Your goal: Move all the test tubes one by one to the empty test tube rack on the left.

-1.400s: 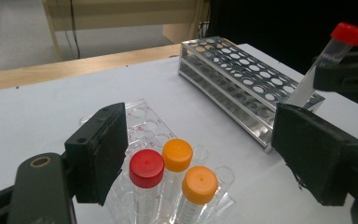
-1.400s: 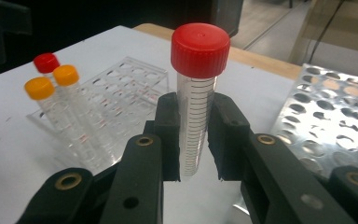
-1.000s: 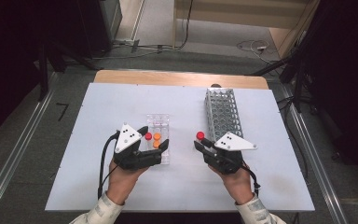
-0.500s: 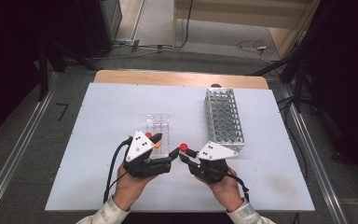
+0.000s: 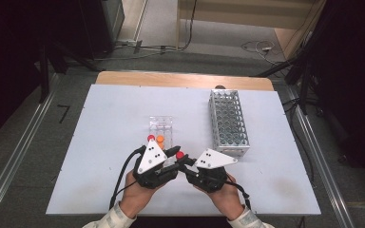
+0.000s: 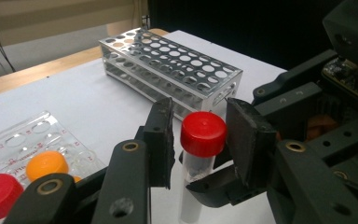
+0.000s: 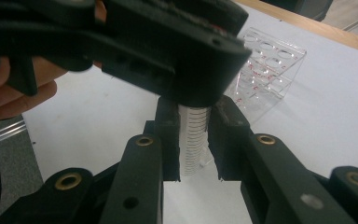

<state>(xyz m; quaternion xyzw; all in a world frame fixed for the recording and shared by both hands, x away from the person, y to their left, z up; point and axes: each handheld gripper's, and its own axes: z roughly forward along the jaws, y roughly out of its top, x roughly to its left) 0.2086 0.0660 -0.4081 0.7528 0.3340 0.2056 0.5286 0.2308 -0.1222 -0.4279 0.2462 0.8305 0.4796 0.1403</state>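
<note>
On the surface (image 5: 100, 142), the tray (image 5: 161, 127) lies left of the rack (image 5: 228, 123), well apart, with two tubes (image 5: 156, 139) in its near end. Before both, the grippers meet at a tube (image 5: 180, 155): left gripper (image 5: 171, 159) on its left, right gripper (image 5: 186, 164) on its right.

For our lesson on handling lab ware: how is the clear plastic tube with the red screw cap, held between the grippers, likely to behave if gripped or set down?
The clear plastic tube with the red screw cap looks stiff and light: it appears empty. Its smooth round wall could slip or twist between the right gripper fingers. Tall and narrow, it would probably tip, then roll, unless slotted into the metal rack.
</note>
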